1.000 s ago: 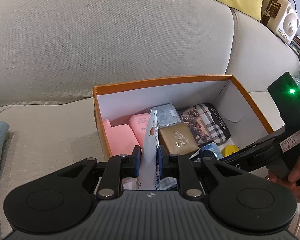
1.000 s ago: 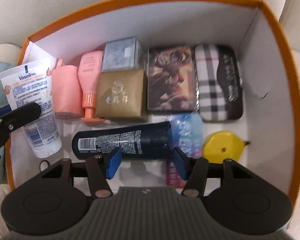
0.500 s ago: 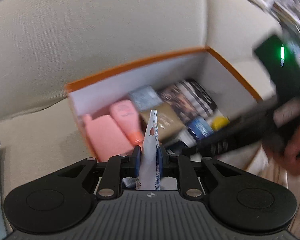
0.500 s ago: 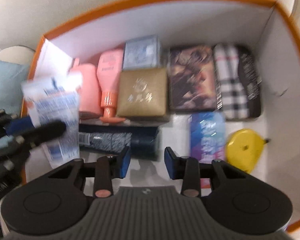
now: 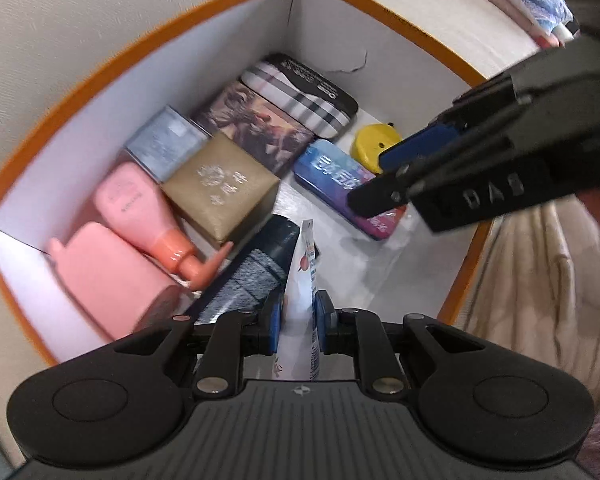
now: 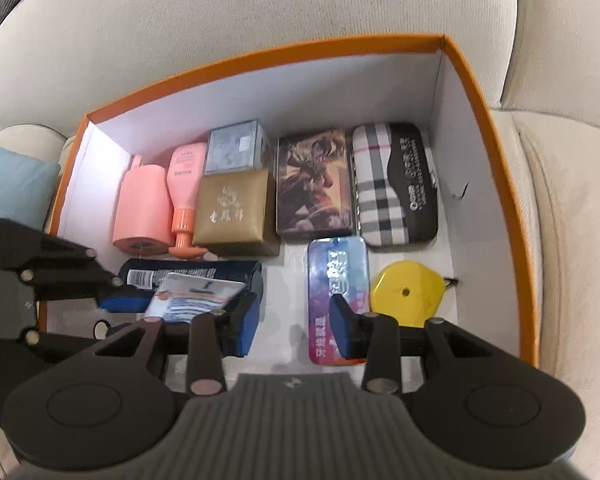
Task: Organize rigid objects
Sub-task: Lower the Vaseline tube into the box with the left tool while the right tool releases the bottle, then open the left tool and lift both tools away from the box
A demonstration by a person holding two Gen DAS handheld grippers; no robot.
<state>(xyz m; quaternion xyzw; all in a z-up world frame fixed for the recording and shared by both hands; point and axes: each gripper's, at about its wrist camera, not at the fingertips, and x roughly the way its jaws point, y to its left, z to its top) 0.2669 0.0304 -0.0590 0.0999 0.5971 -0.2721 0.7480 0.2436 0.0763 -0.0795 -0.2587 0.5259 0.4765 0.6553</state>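
An orange box (image 6: pixel 496 128) with white walls sits on a beige sofa and holds several items. My left gripper (image 5: pixel 297 316) is shut on a white Vaseline tube (image 5: pixel 300 292) and holds it inside the box, above a dark bottle (image 5: pixel 256 272) lying on the floor. The tube (image 6: pixel 196 296) and left gripper (image 6: pixel 112 300) also show in the right wrist view. My right gripper (image 6: pixel 294 320) is open and empty, above the box floor between the dark bottle (image 6: pixel 204 272) and a blue tin (image 6: pixel 336 280).
Along the back of the box lie a pink cup (image 6: pixel 144 208), a pink bottle (image 6: pixel 184 184), a gold box (image 6: pixel 234 212), a grey box (image 6: pixel 232 146), a picture tin (image 6: pixel 314 184) and a plaid case (image 6: pixel 392 184). A yellow tape measure (image 6: pixel 404 292) lies front right.
My left gripper has swung over the box and lowered the tube inside, over the dark bottle. My right gripper has drawn back and to the right and opened wider.
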